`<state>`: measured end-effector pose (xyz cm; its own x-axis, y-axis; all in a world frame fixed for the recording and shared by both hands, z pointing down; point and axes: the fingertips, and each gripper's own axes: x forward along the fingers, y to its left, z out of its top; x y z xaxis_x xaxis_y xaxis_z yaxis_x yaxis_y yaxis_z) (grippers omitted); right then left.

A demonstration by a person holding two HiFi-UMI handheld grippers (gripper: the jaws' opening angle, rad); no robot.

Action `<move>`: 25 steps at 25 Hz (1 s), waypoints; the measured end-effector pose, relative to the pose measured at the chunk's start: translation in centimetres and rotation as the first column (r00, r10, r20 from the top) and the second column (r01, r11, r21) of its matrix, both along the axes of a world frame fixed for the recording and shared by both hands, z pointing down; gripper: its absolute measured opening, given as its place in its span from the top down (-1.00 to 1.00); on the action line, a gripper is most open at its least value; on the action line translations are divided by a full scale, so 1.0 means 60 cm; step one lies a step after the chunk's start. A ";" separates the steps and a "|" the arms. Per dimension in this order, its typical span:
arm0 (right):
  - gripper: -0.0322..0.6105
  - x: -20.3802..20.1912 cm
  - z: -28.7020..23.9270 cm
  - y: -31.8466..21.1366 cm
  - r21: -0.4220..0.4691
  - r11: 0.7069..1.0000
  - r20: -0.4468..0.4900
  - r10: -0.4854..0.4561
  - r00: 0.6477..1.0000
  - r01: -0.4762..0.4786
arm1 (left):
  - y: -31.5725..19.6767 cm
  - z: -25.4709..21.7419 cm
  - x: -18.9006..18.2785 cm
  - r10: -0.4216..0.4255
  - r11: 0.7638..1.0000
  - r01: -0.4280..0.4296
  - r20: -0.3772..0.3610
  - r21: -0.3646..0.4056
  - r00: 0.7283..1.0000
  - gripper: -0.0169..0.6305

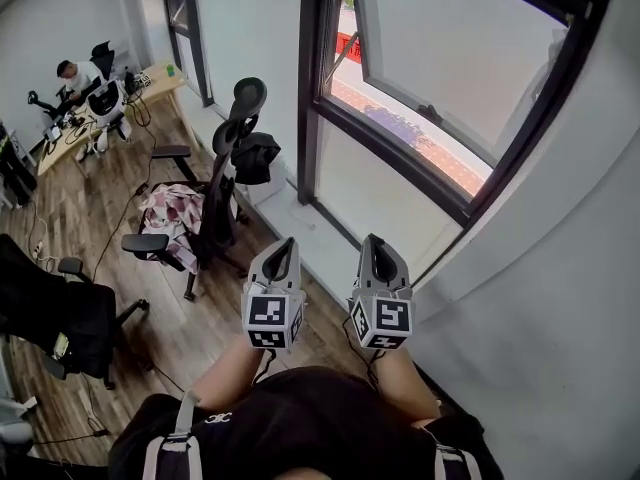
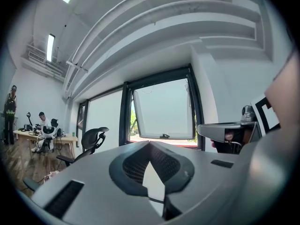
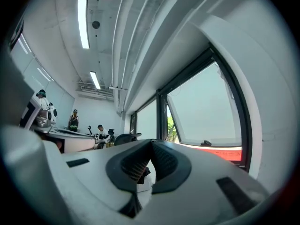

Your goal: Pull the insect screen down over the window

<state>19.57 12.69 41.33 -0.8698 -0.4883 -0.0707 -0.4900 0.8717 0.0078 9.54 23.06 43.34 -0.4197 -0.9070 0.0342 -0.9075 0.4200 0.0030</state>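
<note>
Two grippers were held up side by side before the window [image 1: 430,118], apart from each other and touching nothing. In its own view, the left gripper [image 1: 284,244] had its jaws pressed together with nothing between them. The right gripper [image 1: 373,239] was likewise closed and empty.

The sash [image 1: 455,58] was tilted outward from a dark frame. The grippers sat low, under the frame's bottom rail. The screen could not be made out in any view.

Room: wood floor [image 1: 100,218], white wall [image 1: 570,268] to the right of the window. A black chair [image 1: 225,168] stood near the sill [image 1: 290,218] with a patterned cloth [image 1: 170,213] on its seat and a dark bundle [image 1: 255,156] at its back; whether that was a bag, I could not tell. A second dark chair [image 1: 60,313] stood at the far left. A desk [image 1: 100,118] stood well apart at the far end, cluttered, with a seated person [image 1: 75,73].

Views compared: only the head view showed the floor, the cloth and the red strip [image 1: 450,163] outside. Only the gripper views showed the ceiling, its strip lights [image 3: 83,22] and a standing person [image 2: 10,111] near the desk. The sash handle [image 2: 164,136] read clearly in both gripper views.
</note>
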 end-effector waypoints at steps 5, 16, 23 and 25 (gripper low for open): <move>0.89 -0.019 0.016 0.020 0.013 1.000 -0.014 0.025 1.000 -0.025 | 0.019 0.017 -0.026 0.013 1.000 -0.013 -0.009 -0.003 1.000 0.91; 0.89 -0.088 0.039 -0.024 -0.008 1.000 -0.009 0.025 1.000 -0.025 | -0.029 0.049 -0.094 0.037 0.999 -0.037 -0.027 -0.006 0.999 0.91; 0.89 -0.152 0.045 -0.087 0.004 1.000 -0.014 0.030 0.999 -0.030 | -0.097 0.052 -0.163 0.041 0.999 -0.041 -0.024 -0.001 0.999 0.91; 0.89 -0.172 0.047 -0.116 -0.004 0.999 -0.015 0.034 0.999 -0.034 | -0.123 0.058 -0.185 0.041 0.999 -0.042 -0.030 -0.012 0.999 0.91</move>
